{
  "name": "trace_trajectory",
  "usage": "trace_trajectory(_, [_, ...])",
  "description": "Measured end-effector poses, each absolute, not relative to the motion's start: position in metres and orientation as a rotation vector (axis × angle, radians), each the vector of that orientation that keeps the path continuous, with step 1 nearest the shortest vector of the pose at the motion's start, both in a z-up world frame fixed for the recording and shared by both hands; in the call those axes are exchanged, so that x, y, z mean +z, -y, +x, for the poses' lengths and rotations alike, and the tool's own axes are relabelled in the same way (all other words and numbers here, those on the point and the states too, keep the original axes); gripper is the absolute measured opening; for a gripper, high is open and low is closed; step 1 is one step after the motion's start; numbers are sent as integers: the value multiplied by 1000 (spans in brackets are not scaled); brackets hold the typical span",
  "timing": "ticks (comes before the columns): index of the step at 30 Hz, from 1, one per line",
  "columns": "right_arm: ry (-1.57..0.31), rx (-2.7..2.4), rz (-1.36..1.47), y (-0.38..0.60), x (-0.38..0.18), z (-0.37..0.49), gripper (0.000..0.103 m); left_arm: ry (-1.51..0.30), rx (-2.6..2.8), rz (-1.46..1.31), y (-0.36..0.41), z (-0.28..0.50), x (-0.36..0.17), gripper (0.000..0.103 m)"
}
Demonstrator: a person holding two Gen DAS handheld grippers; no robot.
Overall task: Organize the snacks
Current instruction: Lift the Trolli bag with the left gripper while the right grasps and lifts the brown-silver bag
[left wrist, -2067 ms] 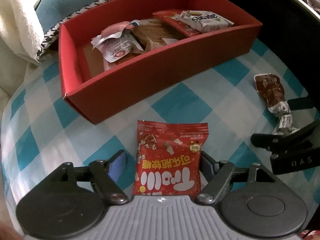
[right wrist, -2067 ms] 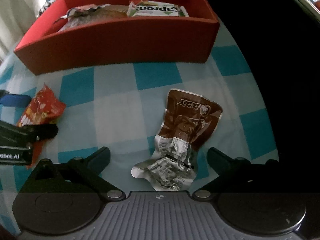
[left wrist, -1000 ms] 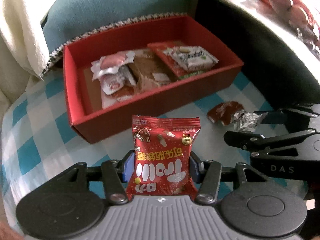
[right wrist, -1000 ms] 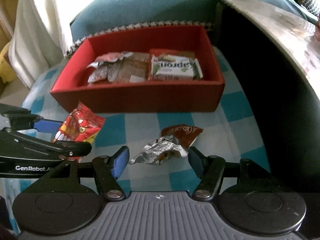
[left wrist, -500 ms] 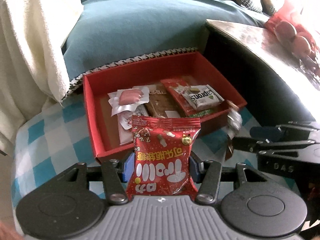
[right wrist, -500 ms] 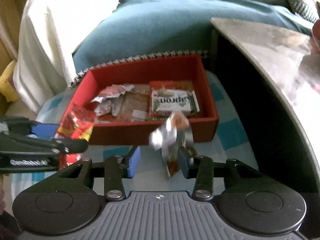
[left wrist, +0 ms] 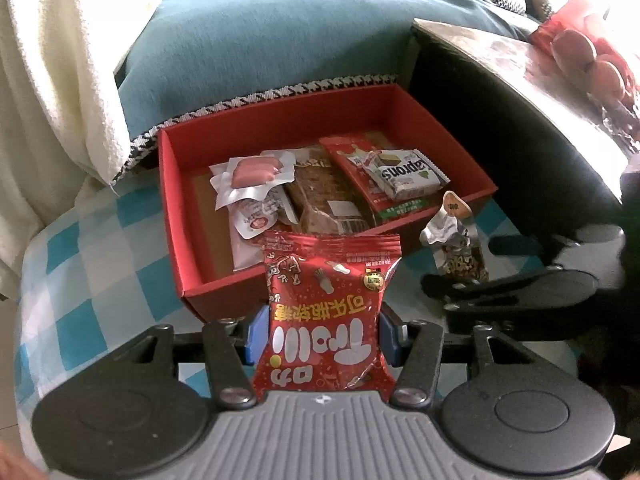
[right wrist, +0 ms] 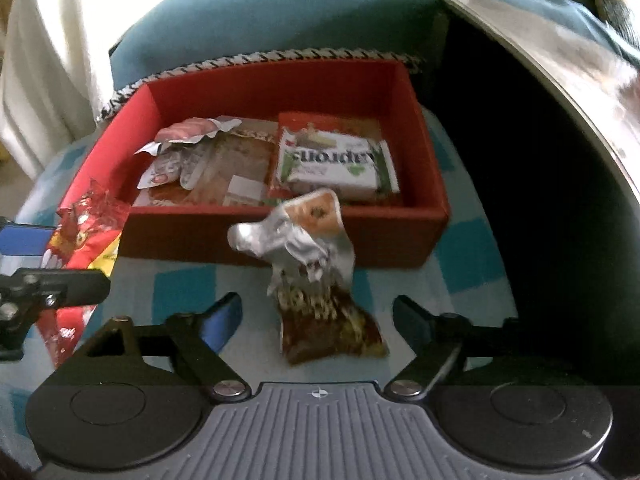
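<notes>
The left hand-held gripper point(left wrist: 323, 330) is closed on the red snack bag point(left wrist: 326, 316), which stands upright between its blue pads, in front of the red box point(left wrist: 180, 216). At 2 o'clock from it, the left view shows the right hand-held gripper point(left wrist: 480, 268) only from the side, with the brown and silver packet point(left wrist: 454, 240) at its tip.

The right view shows what the left cannot: the fingers of the right hand-held gripper point(right wrist: 318, 312) are spread wide, and the packet point(right wrist: 316, 272) stands between them, touching neither. The packet is blurred. At 12 o'clock lies the box point(right wrist: 280, 236) with several snacks inside, on the blue checked table point(right wrist: 460, 272).
</notes>
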State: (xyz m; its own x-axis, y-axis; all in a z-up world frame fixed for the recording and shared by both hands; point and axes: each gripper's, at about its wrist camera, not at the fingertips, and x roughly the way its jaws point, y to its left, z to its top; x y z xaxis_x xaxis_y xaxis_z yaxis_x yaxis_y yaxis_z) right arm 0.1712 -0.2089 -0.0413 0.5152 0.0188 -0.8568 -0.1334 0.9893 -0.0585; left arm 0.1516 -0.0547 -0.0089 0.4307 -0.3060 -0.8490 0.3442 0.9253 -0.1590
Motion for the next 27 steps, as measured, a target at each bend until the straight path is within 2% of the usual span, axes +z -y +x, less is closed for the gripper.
trace_trajectory(1, [-1022,89,-146,207,-43,174,86,-1054,-407,41,55,152,-10,48])
trace_trajectory(3, [-1006,65,-196,203,-50,178,75,-1062,-405,43,55,152,-12,48])
trace_trajectory(4, [-1016,66,-184,205,-52,181,63,-1065,-405,45,55,152,-14,48])
trace_trajectory(6, [-1031,79,-110,212,-51,182,53,-1067,-406,45,55,153,-14,48])
trace_trajectory(27, [-830,184,-15,208,20,144,53,-931,-353,49,50,151,12,48])
